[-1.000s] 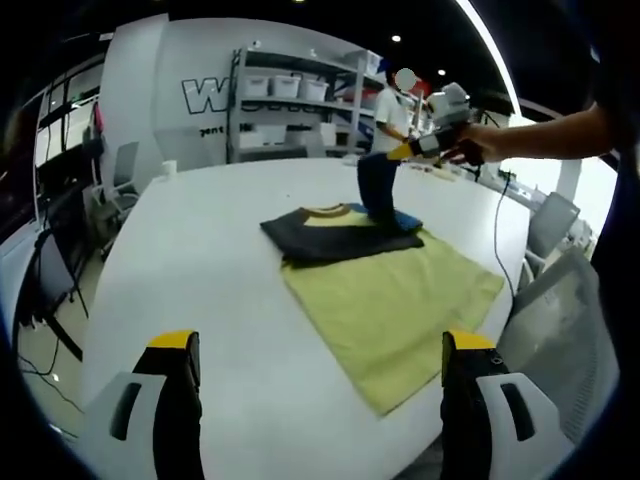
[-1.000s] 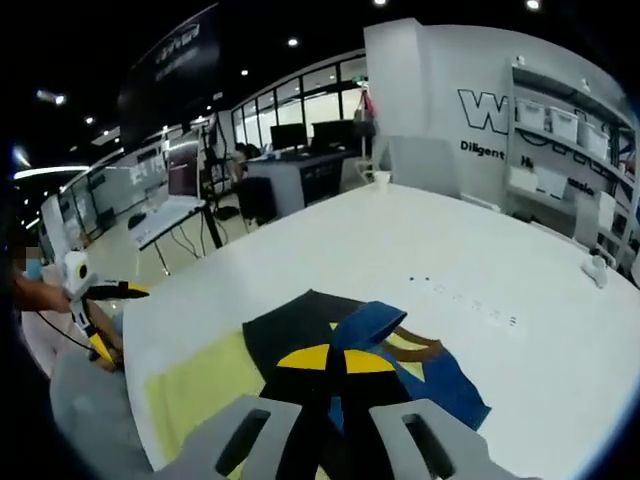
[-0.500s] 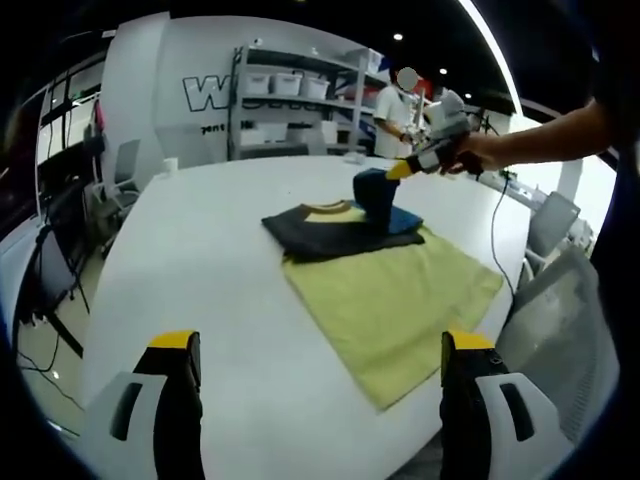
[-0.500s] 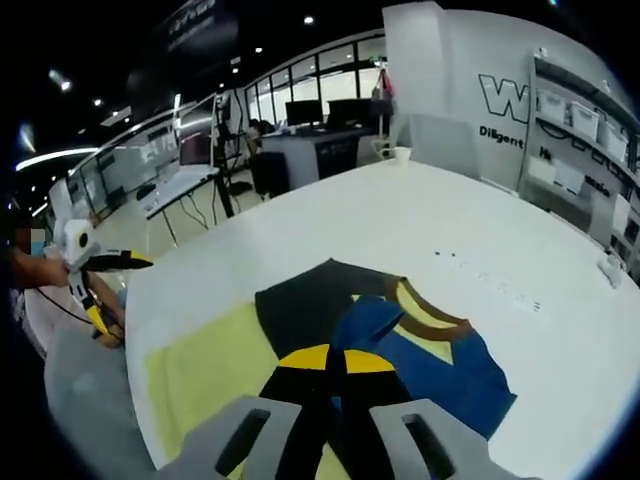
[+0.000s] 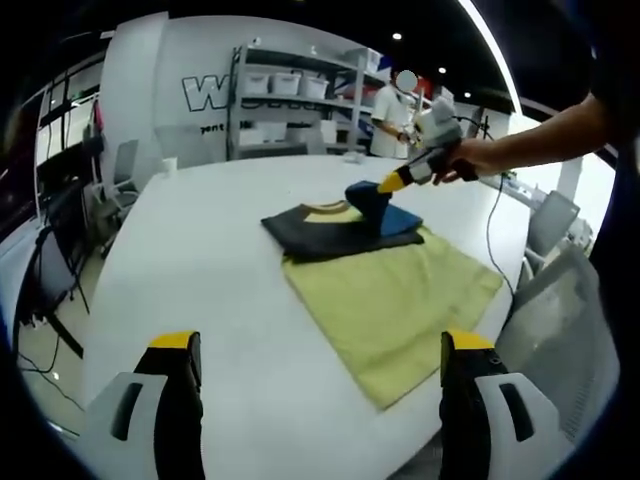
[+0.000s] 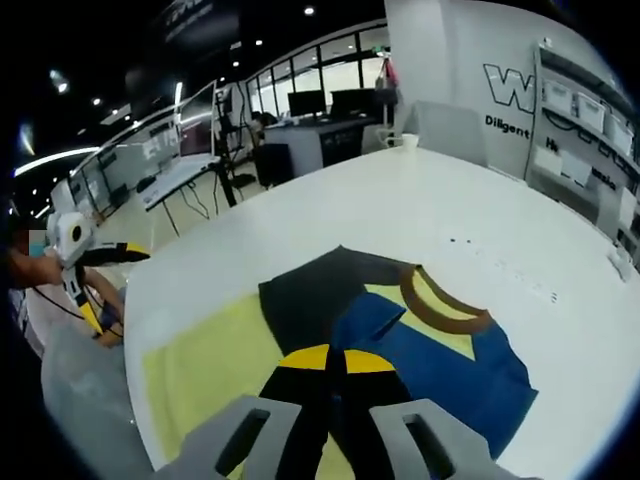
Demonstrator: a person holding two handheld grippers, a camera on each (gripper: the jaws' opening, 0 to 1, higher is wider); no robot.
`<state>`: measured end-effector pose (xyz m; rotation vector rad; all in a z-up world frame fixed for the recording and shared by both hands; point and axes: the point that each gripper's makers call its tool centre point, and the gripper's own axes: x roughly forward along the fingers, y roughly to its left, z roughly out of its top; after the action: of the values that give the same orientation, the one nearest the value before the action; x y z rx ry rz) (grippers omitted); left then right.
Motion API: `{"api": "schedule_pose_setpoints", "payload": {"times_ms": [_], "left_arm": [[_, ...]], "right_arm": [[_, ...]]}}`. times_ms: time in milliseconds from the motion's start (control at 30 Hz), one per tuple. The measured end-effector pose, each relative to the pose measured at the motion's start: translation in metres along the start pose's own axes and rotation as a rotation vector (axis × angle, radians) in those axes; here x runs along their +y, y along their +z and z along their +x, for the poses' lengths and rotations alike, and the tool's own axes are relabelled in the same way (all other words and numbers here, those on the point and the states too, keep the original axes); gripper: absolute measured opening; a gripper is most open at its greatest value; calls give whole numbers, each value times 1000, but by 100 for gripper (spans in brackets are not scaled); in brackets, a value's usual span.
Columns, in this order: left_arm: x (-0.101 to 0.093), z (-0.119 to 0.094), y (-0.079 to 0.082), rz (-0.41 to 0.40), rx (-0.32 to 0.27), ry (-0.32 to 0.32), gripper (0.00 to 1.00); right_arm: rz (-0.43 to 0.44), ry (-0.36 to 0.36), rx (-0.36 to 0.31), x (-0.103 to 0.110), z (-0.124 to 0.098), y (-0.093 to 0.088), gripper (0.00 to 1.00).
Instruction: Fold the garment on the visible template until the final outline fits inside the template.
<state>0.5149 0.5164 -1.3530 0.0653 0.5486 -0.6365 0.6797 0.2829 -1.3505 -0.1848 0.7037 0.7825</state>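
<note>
White table [image 5: 200, 290]: large, rounded, glossy; carries a yellow-green template cloth [image 5: 395, 300] with a folded garment [image 5: 335, 228] lying over its far edge, dark grey with a blue panel and a brown-and-yellow collar.

Right gripper [image 5: 385, 186]: jaws closed on a raised blue fold of the garment, held by a person's hand [image 5: 465, 160].

Left gripper [image 5: 315, 355]: jaws wide apart, empty, above the table's near edge.

Room: metal shelving [image 5: 300, 100] with white bins against a lettered wall; office chairs [image 5: 550, 225]; desks with monitors [image 6: 310, 105] near windows; ceiling spotlights.
</note>
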Motion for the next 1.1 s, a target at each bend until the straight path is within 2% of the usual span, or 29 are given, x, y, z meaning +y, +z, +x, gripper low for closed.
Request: {"api": "schedule_pose_setpoints", "payload": {"times_ms": [433,767,1100], "left_arm": [[-2,-1,-4,4,6,-7,98],[-1,-3,-5,-3,4,-2,97],[7,-5,-8,-6,6,4,97]], "right_arm": [[-17,28,39,16,22,-10,0],[-20,35,71,21,40,-19,0],[-50,45,89,31,55,-26,0]]}}
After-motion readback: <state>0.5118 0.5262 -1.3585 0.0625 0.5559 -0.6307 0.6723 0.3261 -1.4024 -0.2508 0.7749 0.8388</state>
